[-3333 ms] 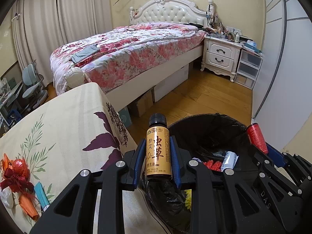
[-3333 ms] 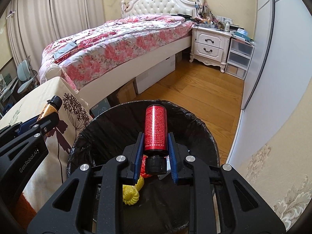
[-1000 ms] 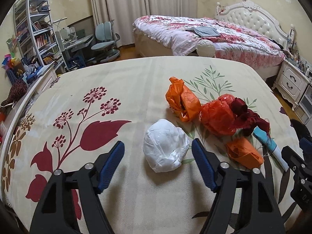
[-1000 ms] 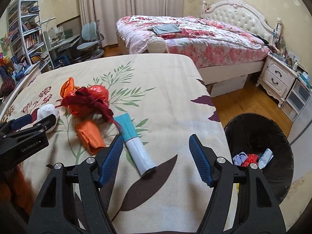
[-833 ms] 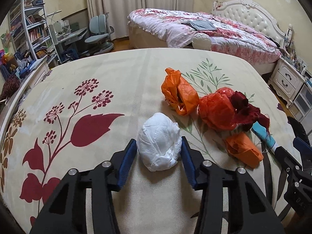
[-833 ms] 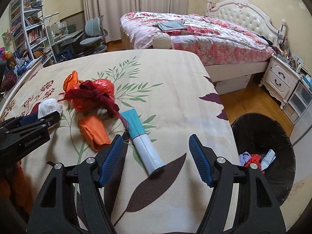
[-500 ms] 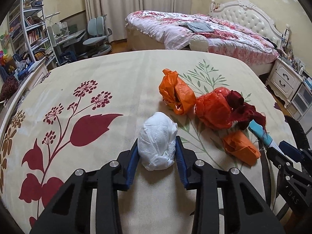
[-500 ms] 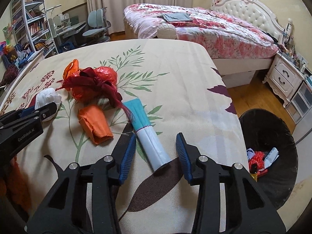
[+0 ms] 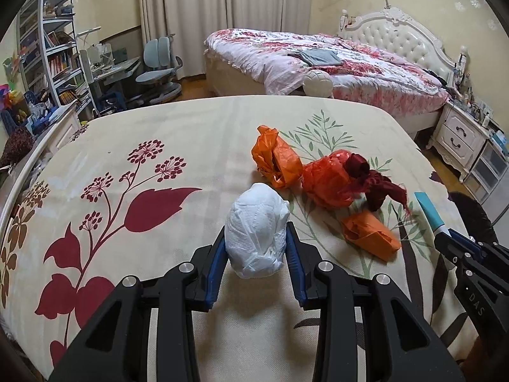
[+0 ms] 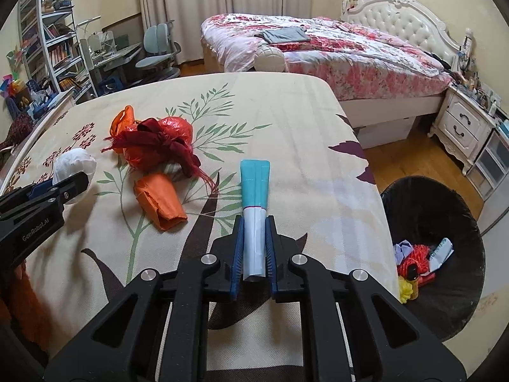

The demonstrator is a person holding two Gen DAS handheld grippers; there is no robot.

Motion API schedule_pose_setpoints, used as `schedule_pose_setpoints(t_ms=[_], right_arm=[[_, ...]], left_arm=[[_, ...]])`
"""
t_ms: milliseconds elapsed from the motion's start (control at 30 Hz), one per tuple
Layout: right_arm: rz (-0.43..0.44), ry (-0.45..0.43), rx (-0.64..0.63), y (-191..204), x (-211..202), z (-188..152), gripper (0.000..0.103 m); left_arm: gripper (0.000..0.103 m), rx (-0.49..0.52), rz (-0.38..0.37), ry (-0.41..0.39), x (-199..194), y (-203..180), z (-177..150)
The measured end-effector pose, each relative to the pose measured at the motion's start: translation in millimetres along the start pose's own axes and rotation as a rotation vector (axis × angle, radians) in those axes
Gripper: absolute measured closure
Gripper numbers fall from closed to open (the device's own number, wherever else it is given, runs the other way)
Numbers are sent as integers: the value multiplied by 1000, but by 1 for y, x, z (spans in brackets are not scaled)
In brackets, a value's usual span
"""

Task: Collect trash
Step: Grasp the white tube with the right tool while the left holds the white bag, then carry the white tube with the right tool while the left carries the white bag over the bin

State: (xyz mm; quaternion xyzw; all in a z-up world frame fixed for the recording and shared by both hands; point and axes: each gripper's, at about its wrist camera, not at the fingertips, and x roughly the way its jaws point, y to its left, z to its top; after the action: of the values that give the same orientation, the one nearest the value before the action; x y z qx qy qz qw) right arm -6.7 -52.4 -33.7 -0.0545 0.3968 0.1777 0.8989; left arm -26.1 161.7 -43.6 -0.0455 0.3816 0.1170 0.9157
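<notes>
My left gripper is shut on a white crumpled bag on the floral tablecloth. My right gripper is shut on the white end of a teal and white tube, which also shows in the left wrist view. An orange bag, a red bag with a dark red ribbon and a small orange wad lie on the cloth between the grippers. A black-lined trash bin stands on the floor right of the table, with several scraps inside.
A flowered bed stands beyond the table, with a white nightstand to its right. Shelves, a desk and grey chairs fill the back left. Wooden floor lies between bed, table and bin.
Both grippers, open around their items a second ago, have closed: the left on the white bag, the right on the tube. Earlier still, they held bottles over the bin.
</notes>
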Motion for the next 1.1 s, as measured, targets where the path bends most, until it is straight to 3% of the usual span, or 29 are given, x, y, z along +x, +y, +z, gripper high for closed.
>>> schedule_pose_setpoints(t_ms=[433,1100], right_arm=[[-53,-78,78,-40,-35,1,90],[-253,-156,260,-151,-68,-13,90]], left_arm=[[67,38,-78,-95,-34,-39,8],[67,214,-274,-141,-35,-171,18]])
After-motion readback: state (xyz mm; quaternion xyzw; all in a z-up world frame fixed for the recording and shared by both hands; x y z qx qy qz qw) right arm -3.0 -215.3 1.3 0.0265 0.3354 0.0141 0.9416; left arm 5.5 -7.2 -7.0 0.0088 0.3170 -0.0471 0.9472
